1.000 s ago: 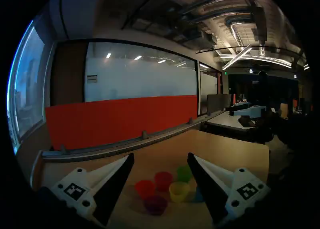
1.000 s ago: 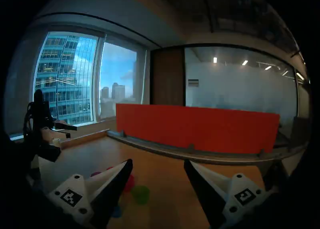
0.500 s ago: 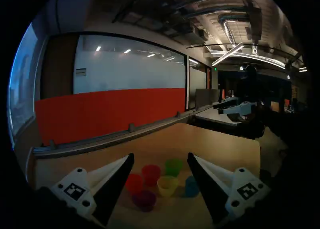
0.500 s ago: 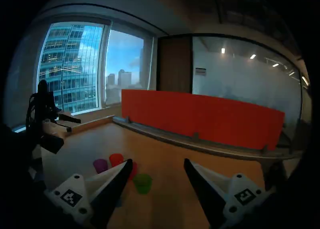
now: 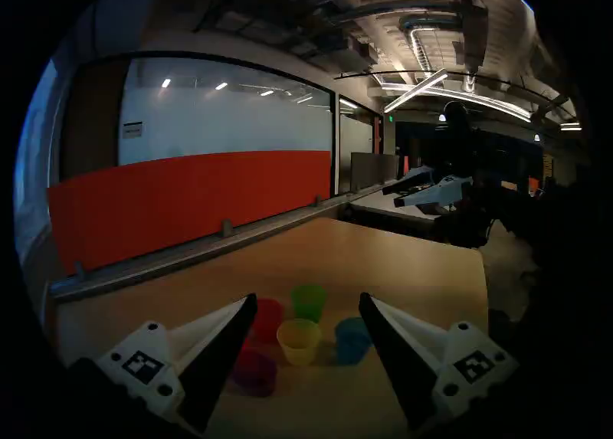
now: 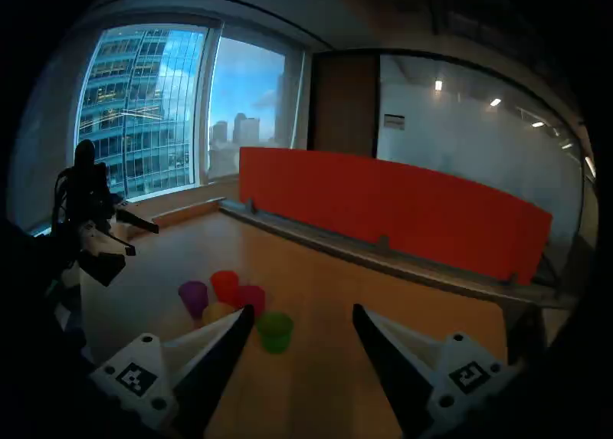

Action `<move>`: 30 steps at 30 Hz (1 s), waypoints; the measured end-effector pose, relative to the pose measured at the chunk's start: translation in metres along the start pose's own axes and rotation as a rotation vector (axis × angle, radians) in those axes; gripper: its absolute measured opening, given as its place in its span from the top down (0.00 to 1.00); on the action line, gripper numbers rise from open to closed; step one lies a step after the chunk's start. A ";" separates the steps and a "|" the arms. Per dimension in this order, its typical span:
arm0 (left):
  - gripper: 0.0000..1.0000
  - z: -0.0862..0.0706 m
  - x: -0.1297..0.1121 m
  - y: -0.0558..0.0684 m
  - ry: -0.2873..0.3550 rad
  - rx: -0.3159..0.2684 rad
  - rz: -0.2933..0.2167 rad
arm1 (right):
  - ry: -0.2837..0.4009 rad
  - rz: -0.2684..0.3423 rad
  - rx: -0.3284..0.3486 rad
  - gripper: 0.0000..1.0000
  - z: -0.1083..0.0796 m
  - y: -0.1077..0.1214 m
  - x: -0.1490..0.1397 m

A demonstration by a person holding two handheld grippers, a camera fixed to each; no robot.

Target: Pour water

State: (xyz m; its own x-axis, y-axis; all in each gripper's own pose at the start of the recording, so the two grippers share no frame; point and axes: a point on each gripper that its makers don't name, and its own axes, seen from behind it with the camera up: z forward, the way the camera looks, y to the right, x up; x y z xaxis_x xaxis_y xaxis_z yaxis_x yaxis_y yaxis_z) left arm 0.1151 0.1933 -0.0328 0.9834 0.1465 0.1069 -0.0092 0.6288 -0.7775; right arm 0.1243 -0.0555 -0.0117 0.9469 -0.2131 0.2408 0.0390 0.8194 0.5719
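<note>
While the left gripper (image 5: 305,299) hangs over the wooden desk (image 5: 406,274) with its fingers spread wide and nothing between them, a cluster of small plastic cups stands upright on the desk just ahead of it. From the left gripper view, the green cup (image 5: 309,301) is farthest, the yellow cup (image 5: 299,341) stands just in front of it, and the blue cup (image 5: 352,339) sits just beside the yellow one, near the right finger. The red cup (image 5: 267,317) is partly hidden by the left finger, and the purple cup (image 5: 254,370) is nearest, close against that finger's inner edge. Whether any cup holds water, I cannot tell. The right gripper (image 6: 303,310) is likewise wide open and empty. In the right gripper view the green cup lies between its fingers, near the left one, with a magenta cup (image 6: 251,296), the red cup and the purple cup beyond it to the left. An orange partition (image 6: 383,209) runs along the desk's far edge, with a frosted glass wall (image 5: 222,117) behind it and a window (image 6: 145,125) showing towers.
</note>
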 end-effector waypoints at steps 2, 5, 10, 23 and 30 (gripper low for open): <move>0.01 0.003 -0.003 0.005 -0.004 -0.020 0.001 | -0.009 0.002 0.004 0.01 0.002 0.000 -0.003; 0.01 0.006 -0.008 0.011 -0.010 -0.039 0.005 | -0.022 0.001 0.008 0.01 0.005 0.000 -0.007; 0.01 0.012 -0.021 0.019 -0.038 -0.062 0.006 | -0.040 -0.001 0.019 0.01 0.011 -0.002 -0.012; 0.01 0.031 -0.049 0.038 -0.100 -0.127 0.012 | -0.084 -0.020 0.051 0.00 0.028 -0.005 -0.028; 0.01 0.045 -0.061 0.044 -0.121 -0.138 0.009 | -0.097 -0.014 0.057 0.00 0.038 -0.002 -0.037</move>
State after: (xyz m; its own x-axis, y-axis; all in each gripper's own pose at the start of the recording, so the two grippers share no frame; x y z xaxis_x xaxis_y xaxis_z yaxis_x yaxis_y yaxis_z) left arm 0.0463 0.2458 -0.0456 0.9544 0.2478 0.1666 0.0151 0.5171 -0.8558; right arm 0.0774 -0.0695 0.0083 0.9110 -0.2767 0.3058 0.0308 0.7851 0.6186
